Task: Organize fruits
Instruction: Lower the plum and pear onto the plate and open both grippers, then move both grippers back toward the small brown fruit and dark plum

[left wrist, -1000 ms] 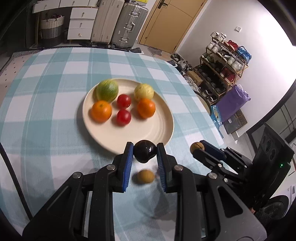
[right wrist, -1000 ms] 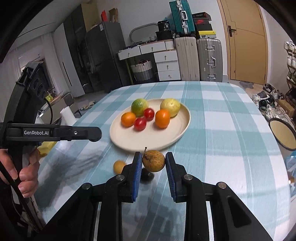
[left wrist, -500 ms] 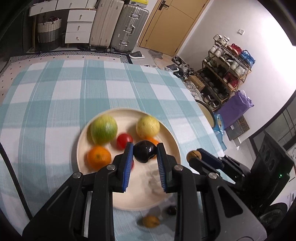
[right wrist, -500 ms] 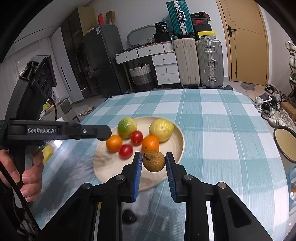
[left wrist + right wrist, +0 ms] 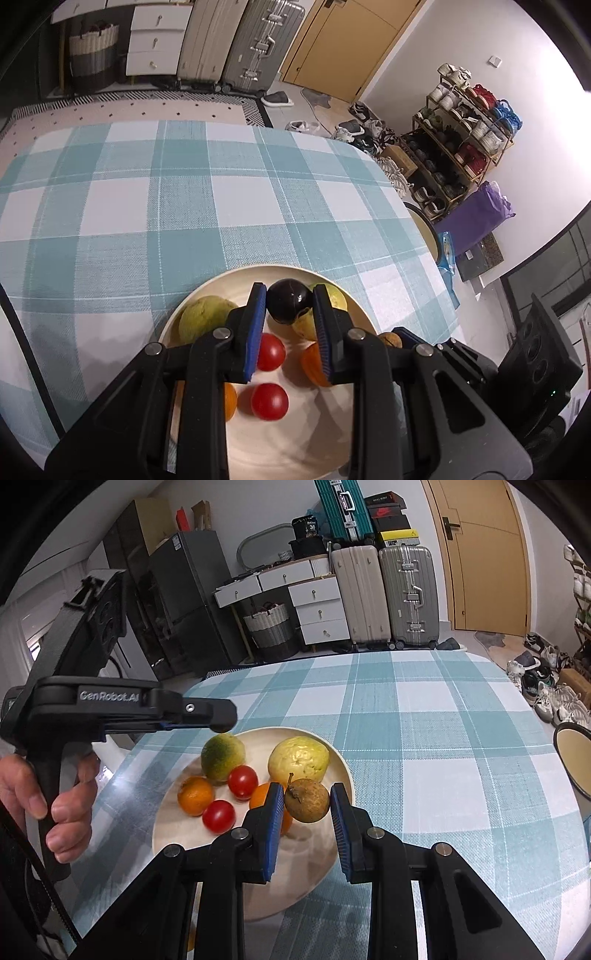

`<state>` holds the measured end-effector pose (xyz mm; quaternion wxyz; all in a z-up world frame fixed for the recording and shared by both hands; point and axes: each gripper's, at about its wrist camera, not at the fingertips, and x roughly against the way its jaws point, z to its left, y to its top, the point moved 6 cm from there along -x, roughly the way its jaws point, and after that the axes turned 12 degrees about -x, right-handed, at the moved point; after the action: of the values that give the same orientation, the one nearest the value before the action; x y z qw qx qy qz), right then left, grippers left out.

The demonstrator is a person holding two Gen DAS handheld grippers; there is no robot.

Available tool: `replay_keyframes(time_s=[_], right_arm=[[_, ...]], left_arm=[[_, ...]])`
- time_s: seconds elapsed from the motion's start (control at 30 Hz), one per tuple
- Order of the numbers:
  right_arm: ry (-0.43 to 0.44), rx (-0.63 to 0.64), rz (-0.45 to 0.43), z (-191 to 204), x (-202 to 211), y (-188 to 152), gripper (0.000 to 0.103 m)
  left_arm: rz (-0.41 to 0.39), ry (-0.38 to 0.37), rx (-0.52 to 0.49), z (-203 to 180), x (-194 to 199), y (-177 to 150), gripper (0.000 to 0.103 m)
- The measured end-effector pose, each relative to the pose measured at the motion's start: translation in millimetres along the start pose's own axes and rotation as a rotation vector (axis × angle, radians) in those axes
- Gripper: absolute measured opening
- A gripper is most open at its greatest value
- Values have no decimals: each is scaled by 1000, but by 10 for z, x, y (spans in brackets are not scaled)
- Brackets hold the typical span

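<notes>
A cream plate (image 5: 343,768) on the checked cloth holds a green fruit (image 5: 222,757), a yellow fruit (image 5: 298,757), two oranges and two red tomatoes (image 5: 242,782). My right gripper (image 5: 306,794) is shut on a brown speckled fruit (image 5: 307,800), held above the plate's right part. My left gripper (image 5: 289,295) is shut on a dark glossy round fruit (image 5: 289,303) over the plate's (image 5: 221,277) far side, between the green fruit (image 5: 205,317) and the yellow fruit (image 5: 334,295). In the right wrist view, the left gripper (image 5: 221,720) hangs just above the green fruit.
A hand (image 5: 66,812) holds the left gripper's handle at the left. The table's rounded edge (image 5: 424,229) falls off to the right, with a round stool (image 5: 574,760) beside it. A small yellowish fruit (image 5: 190,938) lies on the cloth under my right gripper's arm.
Both grippers have carried their fruits forward from the plate's near edge to above the plate. The small fruit on the cloth has dropped behind them. Neither grip has changed.
</notes>
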<state>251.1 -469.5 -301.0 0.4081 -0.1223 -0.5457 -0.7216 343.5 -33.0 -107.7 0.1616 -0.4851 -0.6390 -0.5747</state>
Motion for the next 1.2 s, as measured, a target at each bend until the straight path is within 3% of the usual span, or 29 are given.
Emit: replay_keyframes(time_s=[0.47,0.6,0.67,0.8,1.0,1.2], right_arm=[[-4,-27,33,-68,-189,2,26],[-9,-38,41,-93,-240,5,27],[4,-42,35,-86,-230,15,30],[33,-52,-6,-67,-113,55,49],[33,-66,-43,-48,66,84,50],[18,-82,-73,-65,266,47,65]], left_arm=[[46,-45,48,112,-301,28,22],[51,-101,93,137,-317,21,23],[56,-90,105,162,-307,18,25],[35,-88,102,141,-189,24,29],[7,-72,69,31,58,-35,33],[-5,-49,54,-74,297,-211,34]])
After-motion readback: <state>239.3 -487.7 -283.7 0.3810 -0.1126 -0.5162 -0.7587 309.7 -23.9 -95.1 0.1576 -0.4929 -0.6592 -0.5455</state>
